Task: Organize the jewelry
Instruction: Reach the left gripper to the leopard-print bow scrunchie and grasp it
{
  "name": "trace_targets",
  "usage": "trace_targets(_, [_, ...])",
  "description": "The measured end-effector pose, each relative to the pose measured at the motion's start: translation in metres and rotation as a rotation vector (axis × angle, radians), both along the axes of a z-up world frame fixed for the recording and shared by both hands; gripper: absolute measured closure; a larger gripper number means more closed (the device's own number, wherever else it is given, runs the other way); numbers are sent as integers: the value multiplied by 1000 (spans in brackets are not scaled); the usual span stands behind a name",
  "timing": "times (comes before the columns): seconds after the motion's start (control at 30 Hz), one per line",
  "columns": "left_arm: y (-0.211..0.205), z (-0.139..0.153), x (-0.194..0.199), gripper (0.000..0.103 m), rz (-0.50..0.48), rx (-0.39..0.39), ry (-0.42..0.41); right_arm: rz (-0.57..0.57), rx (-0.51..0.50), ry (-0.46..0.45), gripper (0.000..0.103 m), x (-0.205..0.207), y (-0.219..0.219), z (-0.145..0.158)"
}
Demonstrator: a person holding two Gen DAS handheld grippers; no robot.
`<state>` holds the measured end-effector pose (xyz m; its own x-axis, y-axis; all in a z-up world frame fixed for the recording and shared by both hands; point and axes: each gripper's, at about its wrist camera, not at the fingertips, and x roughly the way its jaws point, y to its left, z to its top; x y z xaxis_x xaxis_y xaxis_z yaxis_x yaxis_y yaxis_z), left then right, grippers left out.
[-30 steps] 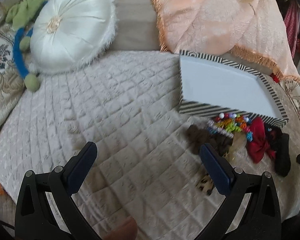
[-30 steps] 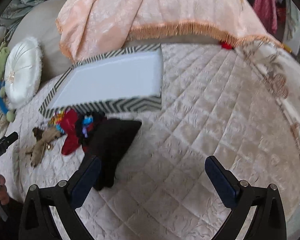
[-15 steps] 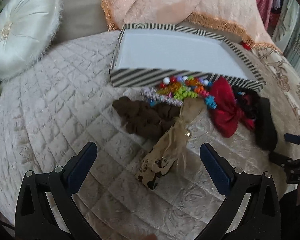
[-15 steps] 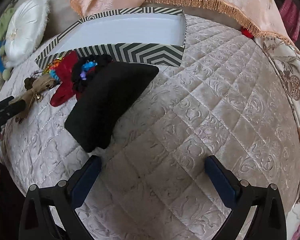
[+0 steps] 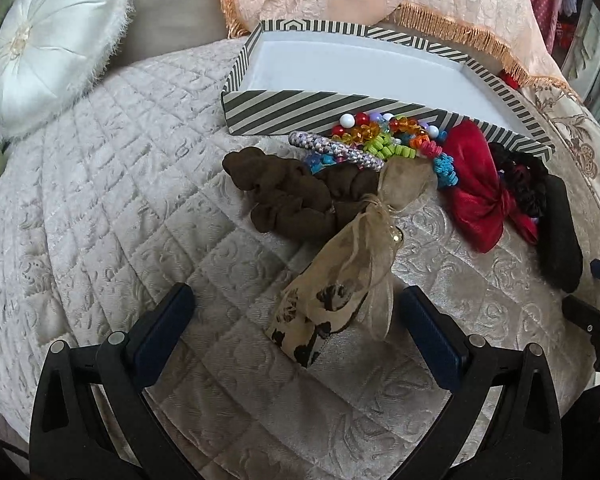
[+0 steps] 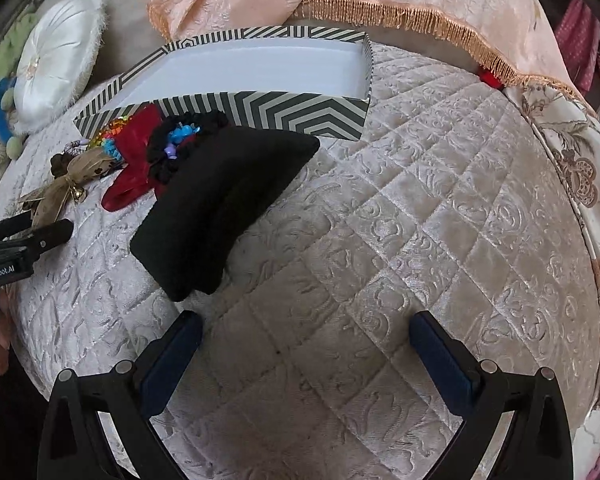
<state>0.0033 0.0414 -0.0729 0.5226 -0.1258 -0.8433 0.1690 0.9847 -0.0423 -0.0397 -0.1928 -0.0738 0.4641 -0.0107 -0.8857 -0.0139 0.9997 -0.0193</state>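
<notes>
Right wrist: bare quilt (image 6: 420,200) (wide), box (image 6: 260,108) beyond

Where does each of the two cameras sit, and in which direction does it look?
Left wrist: sits on the left tongs, open, over the quilt; faces the beige bow and the striped box.
Right wrist: sits on the right tongs, open; faces the black pouch, with fingers at the left edge.
Shared: both show the box, the red bow, the pouch and the other tongs.
</notes>
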Motion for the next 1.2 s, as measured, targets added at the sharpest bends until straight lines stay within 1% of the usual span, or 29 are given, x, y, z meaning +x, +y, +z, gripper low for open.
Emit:
trace_targets(0.1, [0, 0, -1, 0, -3, -1, -4, 4, 6, 5, 0, 1, -1, 0])
trace_targets(0.17, [4, 5, -1, 0, -12, -16, -2, 12, -8, 11, 0, 1, 1, -1])
trace_targets(0.2, [9, 10, -1, 0, -4, -35, -11, 16, -12, 16, 0, 1, 1, -1])
trace_targets(0.27, [23, 25, -1, 0, 23, -97, -56, 21, -5, 30, 0, 3, 0, 0])
trace_targets(0.3, [30, 34, -3, 1, 22, -149, -90, 23, 1, 34, 0, 3, -1, 1])
trace_targets(0.37, [32, 44, -5, 0, 3, -181, -143, 25, 5, 36, 0, 5, -2, 2])
trace_targets(0.4, [26, 46, -4, 0, -24, -160, -166, 26, 3, 37, 0, 6, -2, 2])
trace_targets(0.43, [20, 45, 0, 0, -43, -130, -166, 27, -1, 38, 0, 6, -2, 1])
trace_targets(0.47, [12, 42, 3, 0, -61, -104, -156, 25, -2, 37, 0, 7, -2, 1])
trace_targets(0.53, [-5, 28, 12, 3, -119, -53, -99, 21, 3, 40, 0, 7, -2, 1])
trace_targets(0.57, [-10, 22, 13, 13, -127, -27, -81, 20, 6, 43, 0, 7, -2, 1])
trace_targets(0.6, [-14, 14, 15, 30, -129, 12, -53, 19, 13, 46, 0, 7, -3, 2])
trace_targets(0.63, [-12, 9, 17, 33, -123, 16, -28, 19, 27, 46, 0, 7, -4, 3])
trace_targets(0.67, [-8, 11, 15, 46, -114, -8, -38, 20, 42, 44, 0, 7, -6, 5])
trace_targets(0.7, [-3, 16, 14, 79, -102, -28, -40, 21, 60, 38, 0, 6, -7, 7])
trace_targets(0.73, [3, 19, 12, 90, -106, -54, -24, 18, 82, 31, 0, 5, -10, 9])
trace_targets(0.77, [9, 21, 10, 93, -106, -81, -19, 15, 96, 25, 0, 5, -12, 11])
trace_targets(0.8, [16, 26, 5, 94, -105, -114, -24, 8, 103, 19, 0, 5, -15, 12])
trace_targets(0.93, [22, 39, -10, 95, -124, -134, -56, -16, 117, -16, 0, 6, -22, 20])
trace_targets(1.03, [24, 36, -12, 95, -125, -175, -27, -23, 143, -56, 0, 8, -24, 27])
trace_targets(1.13, [23, 29, -8, 93, -84, -166, 14, 1, 177, -84, 0, 13, -15, 29])
trace_targets(1.17, [22, 28, -9, 91, -82, -170, 21, 3, 185, -87, 0, 15, -13, 27])
trace_targets(1.2, [21, 28, -9, 84, -83, -174, 26, 0, 209, -91, 0, 19, -11, 26])
